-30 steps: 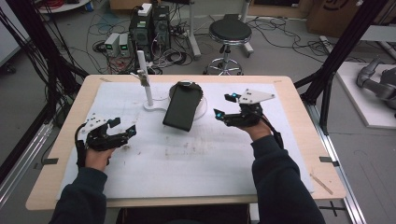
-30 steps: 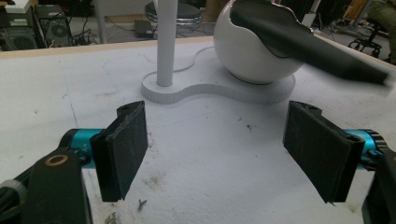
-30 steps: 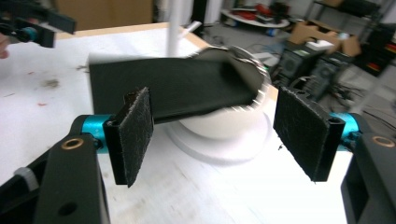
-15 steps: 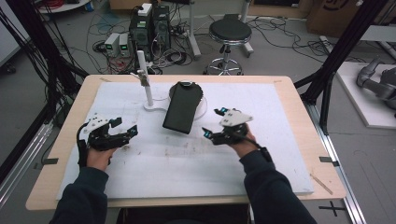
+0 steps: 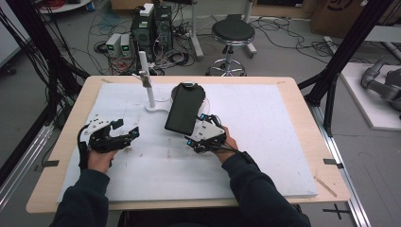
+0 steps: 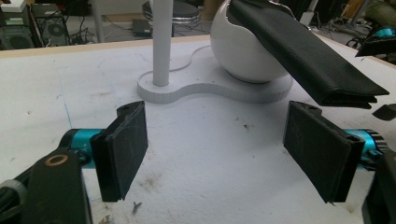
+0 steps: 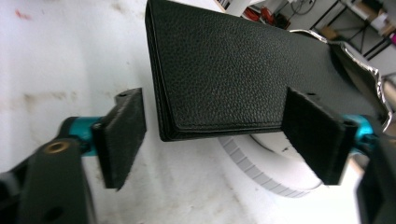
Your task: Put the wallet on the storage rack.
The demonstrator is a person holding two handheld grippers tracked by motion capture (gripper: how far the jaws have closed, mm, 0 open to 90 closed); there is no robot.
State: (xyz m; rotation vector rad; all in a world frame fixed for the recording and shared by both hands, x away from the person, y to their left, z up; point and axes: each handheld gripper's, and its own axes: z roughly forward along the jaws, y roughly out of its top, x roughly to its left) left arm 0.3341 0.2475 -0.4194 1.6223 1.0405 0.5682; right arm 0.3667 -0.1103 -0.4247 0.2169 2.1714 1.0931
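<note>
1. While a person sits at a wooden table covered by a white foam mat, the right gripper is held at the near end of a black leather wallet, its jaws spread wide and gripping nothing.
2. Seen from the right gripper view, the wallet lies ahead of and between the two black pads, its near edge just beyond their tips; whether the right pad touches the leather cannot be told.
3. Beneath that near edge, between the jaws and towards the right pad, a white stand base shows on the mat.
4. At its far end the wallet leans on a white round bowl, so it sits tilted, its low end raised off the mat.
5. Over on the left side, the left gripper rests low on the mat with its jaws likewise wide apart and empty.
6. Viewed along the left gripper's jaws, a white upright post rises well ahead, nearer the left pad, from the flat base it shares with the bowl.
7. Beyond the right pad in that same view, the wallet's low end hangs clear, above and ahead of the pad.
8. Past the table's far edge stand a black stool and computer cases amid floor cables.
</note>
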